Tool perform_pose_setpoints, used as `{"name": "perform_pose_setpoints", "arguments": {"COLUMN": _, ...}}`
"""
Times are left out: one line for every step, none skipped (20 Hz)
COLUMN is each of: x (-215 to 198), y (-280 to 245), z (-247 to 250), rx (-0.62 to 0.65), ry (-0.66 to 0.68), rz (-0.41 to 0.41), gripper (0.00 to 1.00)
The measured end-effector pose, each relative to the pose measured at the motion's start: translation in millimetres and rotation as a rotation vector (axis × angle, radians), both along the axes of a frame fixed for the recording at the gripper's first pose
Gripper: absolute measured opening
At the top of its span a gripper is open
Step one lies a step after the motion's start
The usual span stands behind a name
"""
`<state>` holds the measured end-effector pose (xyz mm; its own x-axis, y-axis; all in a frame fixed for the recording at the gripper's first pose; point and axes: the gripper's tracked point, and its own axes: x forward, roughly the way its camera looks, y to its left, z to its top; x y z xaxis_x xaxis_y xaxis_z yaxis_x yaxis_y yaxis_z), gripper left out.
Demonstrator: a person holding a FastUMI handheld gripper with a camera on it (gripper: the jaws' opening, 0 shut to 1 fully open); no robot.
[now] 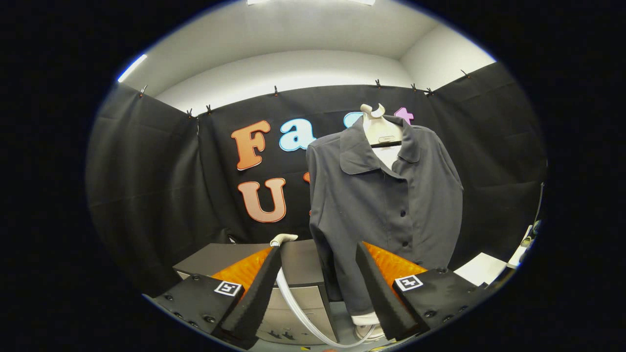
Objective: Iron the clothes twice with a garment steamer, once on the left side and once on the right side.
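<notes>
Gripper view: the gripper (318, 288) is spread wide, its two fingers (259, 288) apart and pressing on nothing. Each finger base carries a small square black-and-white marker (228, 288); no brand or readable writing shows on the task's things. Just ahead of the right finger and rising beyond it hangs the dark grey shirt (381, 205) on a pale mannequin form (379, 128), long axis upright, collar at the top, buttoned front facing the fingers. Beyond the left finger stands a dark cabinet (298, 274). A white hose (301, 313) curves down between the fingers, its pale upper end (283, 239) just above the left fingertip.
</notes>
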<state>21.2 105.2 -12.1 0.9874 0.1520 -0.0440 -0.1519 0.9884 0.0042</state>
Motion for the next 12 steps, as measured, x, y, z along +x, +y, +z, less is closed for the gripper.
{"name": "perform_pose_setpoints", "arguments": {"x": 0.0, "y": 11.3, "z": 0.7, "rx": 0.005, "ry": 0.011, "rz": 0.021, "gripper": 0.98}}
{"name": "perform_pose_setpoints", "arguments": {"x": 0.1, "y": 22.9, "z": -0.2, "rx": 0.011, "ry": 0.028, "rz": 0.045, "gripper": 0.98}}
{"name": "perform_pose_setpoints", "arguments": {"x": 0.0, "y": 33.0, "z": -0.2, "rx": 0.012, "ry": 0.041, "rz": 0.069, "gripper": 0.98}}
{"name": "perform_pose_setpoints", "arguments": {"x": 1.5, "y": 42.3, "z": 0.2, "rx": 0.008, "ry": 0.052, "rz": 0.088, "gripper": 0.98}}
{"name": "perform_pose_setpoints", "arguments": {"x": 4.8, "y": 51.2, "z": -0.6, "rx": -0.004, "ry": 0.063, "rz": 0.104, "gripper": 0.98}}
{"name": "perform_pose_setpoints", "arguments": {"x": 6.8, "y": 58.8, "z": -2.2, "rx": -0.019, "ry": 0.075, "rz": 0.114, "gripper": 0.98}}
{"name": "perform_pose_setpoints", "arguments": {"x": 11.1, "y": 67.2, "z": -5.0, "rx": -0.031, "ry": 0.085, "rz": 0.126, "gripper": 0.98}}
{"name": "perform_pose_setpoints", "arguments": {"x": 15.5, "y": 76.1, "z": -6.1, "rx": -0.039, "ry": 0.097, "rz": 0.141, "gripper": 0.98}}
{"name": "perform_pose_setpoints", "arguments": {"x": 17.6, "y": 87.5, "z": -7.7, "rx": -0.043, "ry": 0.106, "rz": 0.158, "gripper": 0.98}}
{"name": "perform_pose_setpoints", "arguments": {"x": 20.2, "y": 97.7, "z": -9.0, "rx": -0.047, "ry": 0.116, "rz": 0.173, "gripper": 0.98}}
{"name": "perform_pose_setpoints", "arguments": {"x": 25.3, "y": 108.0, "z": -9.5, "rx": -0.053, "ry": 0.127, "rz": 0.188, "gripper": 0.98}}
{"name": "perform_pose_setpoints", "arguments": {"x": 30.6, "y": 115.5, "z": -9.8, "rx": -0.061, "ry": 0.134, "rz": 0.196, "gripper": 0.98}}
